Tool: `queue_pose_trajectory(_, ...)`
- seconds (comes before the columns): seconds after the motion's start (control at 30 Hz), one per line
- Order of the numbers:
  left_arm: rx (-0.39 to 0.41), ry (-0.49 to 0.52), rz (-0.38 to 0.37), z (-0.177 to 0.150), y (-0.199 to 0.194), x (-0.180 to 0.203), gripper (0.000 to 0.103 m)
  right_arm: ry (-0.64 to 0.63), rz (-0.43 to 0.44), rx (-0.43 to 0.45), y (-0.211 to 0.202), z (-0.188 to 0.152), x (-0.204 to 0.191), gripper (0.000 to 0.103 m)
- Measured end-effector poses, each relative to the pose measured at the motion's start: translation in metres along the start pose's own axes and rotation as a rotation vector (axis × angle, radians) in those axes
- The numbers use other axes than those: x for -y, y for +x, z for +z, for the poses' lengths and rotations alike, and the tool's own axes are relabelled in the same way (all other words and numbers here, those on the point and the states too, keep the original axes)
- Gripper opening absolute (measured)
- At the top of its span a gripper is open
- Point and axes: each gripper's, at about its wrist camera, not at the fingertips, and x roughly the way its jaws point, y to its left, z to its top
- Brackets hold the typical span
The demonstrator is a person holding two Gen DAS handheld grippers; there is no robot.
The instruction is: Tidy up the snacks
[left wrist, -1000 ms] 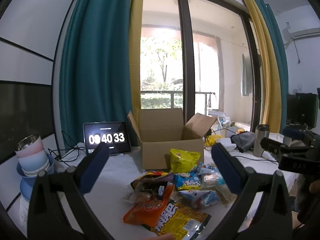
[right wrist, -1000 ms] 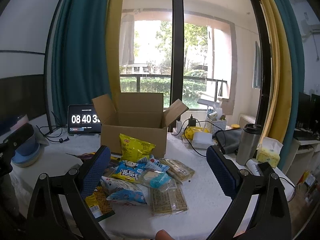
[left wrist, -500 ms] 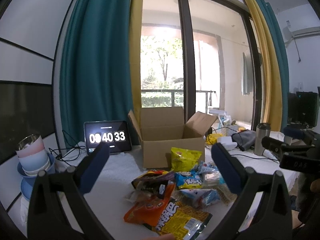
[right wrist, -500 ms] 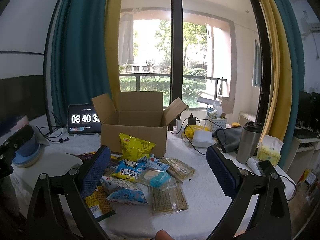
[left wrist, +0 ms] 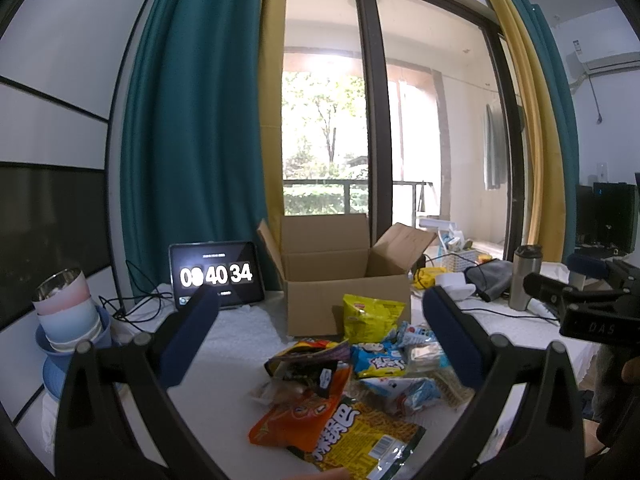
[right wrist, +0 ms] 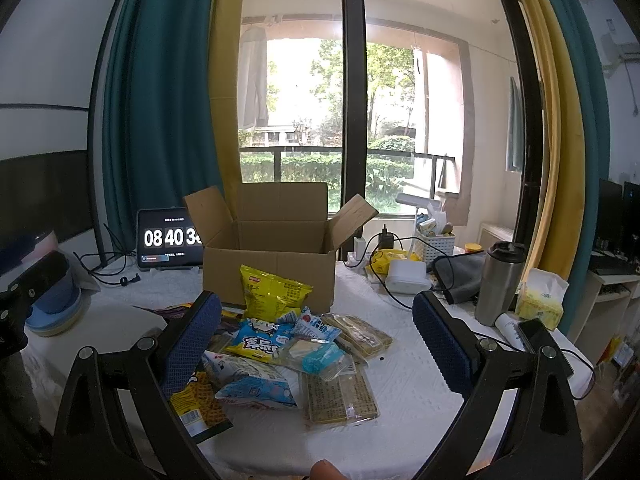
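A heap of snack packets lies on the white tablecloth in front of an open cardboard box (left wrist: pixel 344 280) (right wrist: pixel 268 264). A yellow chip bag (left wrist: pixel 370 316) (right wrist: pixel 272 290) leans on the box front. An orange bag (left wrist: pixel 300 412) and a yellow crinkly packet (left wrist: pixel 360 440) lie nearest in the left wrist view. Blue packets (right wrist: pixel 260 344) and clear cracker packs (right wrist: pixel 340 396) fill the middle. My left gripper (left wrist: pixel 320 336) hovers open above the heap, holding nothing. My right gripper (right wrist: pixel 316 336) is open too, over the blue packets, empty. Its body shows at the right edge (left wrist: pixel 592 312) of the left wrist view.
A tablet clock (left wrist: pixel 216 274) stands left of the box. Stacked bowls and cups (left wrist: pixel 68 320) sit at the left table edge. A steel tumbler (right wrist: pixel 500 284), tissue pack (right wrist: pixel 540 300), phone (right wrist: pixel 536 336), grey cloth, white charger (right wrist: pixel 406 276) and cables crowd the right side.
Both grippers stay open and nearly still over the heap. The clock went from 33 to 34.
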Motion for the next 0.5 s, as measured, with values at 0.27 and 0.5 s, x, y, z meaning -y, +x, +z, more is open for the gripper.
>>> queue_pose_trajectory(0.27, 0.000, 0.000, 0.001, 0.0000, 0.0000, 0.0001, 0.103, 0.000, 0.001, -0.001, -0.0004, -0.0006, -0.0011, 0.098)
queue_pose_trajectory(0.5, 0.000, 0.000, 0.000, -0.0002, 0.0000, 0.0004, 0.103, 0.001, 0.002, -0.002, -0.0003, -0.0007, -0.0013, 0.098)
